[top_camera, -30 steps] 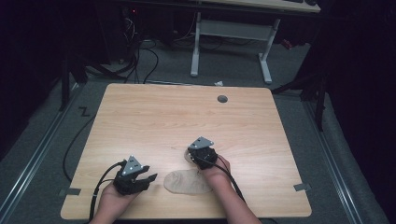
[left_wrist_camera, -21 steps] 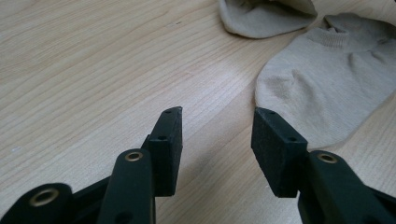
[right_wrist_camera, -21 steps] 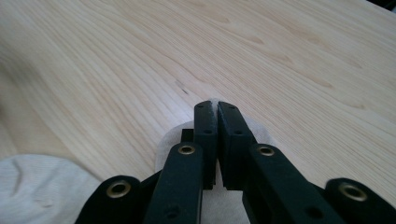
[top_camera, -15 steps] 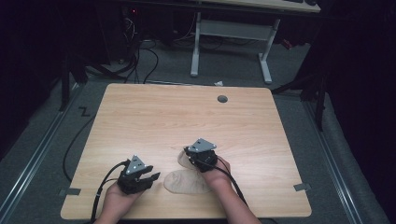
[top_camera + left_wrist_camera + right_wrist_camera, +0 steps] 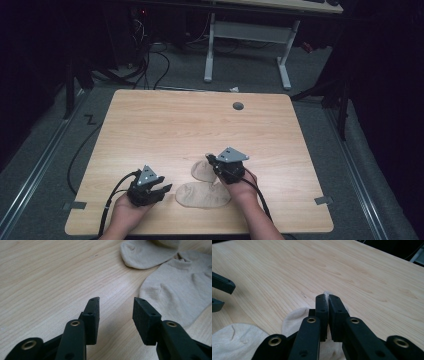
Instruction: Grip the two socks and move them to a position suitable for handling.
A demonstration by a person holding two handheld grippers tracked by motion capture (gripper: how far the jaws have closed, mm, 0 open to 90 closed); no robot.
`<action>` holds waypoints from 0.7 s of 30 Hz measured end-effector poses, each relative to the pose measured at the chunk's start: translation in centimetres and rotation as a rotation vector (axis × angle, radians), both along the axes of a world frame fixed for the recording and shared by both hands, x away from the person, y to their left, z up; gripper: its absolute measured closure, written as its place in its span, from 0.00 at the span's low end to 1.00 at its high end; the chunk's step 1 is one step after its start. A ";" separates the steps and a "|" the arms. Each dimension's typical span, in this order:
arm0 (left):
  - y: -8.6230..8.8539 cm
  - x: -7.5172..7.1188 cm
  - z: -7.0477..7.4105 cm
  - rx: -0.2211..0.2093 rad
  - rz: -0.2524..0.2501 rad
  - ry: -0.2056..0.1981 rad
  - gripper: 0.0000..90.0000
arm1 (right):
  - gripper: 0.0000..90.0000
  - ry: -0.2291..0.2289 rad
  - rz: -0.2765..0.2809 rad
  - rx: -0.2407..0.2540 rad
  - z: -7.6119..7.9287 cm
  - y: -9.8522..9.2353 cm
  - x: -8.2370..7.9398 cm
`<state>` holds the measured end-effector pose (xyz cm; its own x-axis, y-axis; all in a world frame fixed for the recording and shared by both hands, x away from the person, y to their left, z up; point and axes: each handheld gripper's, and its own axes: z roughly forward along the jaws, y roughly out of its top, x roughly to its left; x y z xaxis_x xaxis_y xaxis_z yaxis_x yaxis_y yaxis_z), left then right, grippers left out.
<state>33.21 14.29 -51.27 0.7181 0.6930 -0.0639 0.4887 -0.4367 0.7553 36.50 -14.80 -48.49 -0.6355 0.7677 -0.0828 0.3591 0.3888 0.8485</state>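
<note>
Two beige socks (image 5: 202, 195) (image 5: 204, 171), two grippers (image 5: 162, 189) (image 5: 210, 159), one table (image 5: 190, 125).

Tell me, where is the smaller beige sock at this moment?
In the high view, the smaller sock is near the table's front edge, pinched in the right gripper, just behind the larger sock lying flat.

Right gripper (image 5: 216, 165) (clamped) has pulled the upper sock (image 5: 202, 171) off the lower sock (image 5: 202, 195)

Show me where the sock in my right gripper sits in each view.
High view: held sock just left of the right gripper.
Left gripper view: top edge, right of centre.
Right gripper view: pinched between the fingers, draping down-left.
Shared landmark: the flat sock beside it.
</note>
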 end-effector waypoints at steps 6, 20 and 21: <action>-0.3 1.0 0.1 -0.023 -0.010 0.022 0.61 | 0.95 -0.009 -0.043 0.016 0.0 -2.0 -0.6; -2.0 2.6 0.3 -0.048 -0.027 0.016 0.61 | 0.88 0.021 -0.169 0.002 -0.9 -6.9 -2.7; -2.0 2.6 0.3 -0.048 -0.027 0.016 0.61 | 0.88 0.021 -0.169 0.002 -0.9 -6.9 -2.7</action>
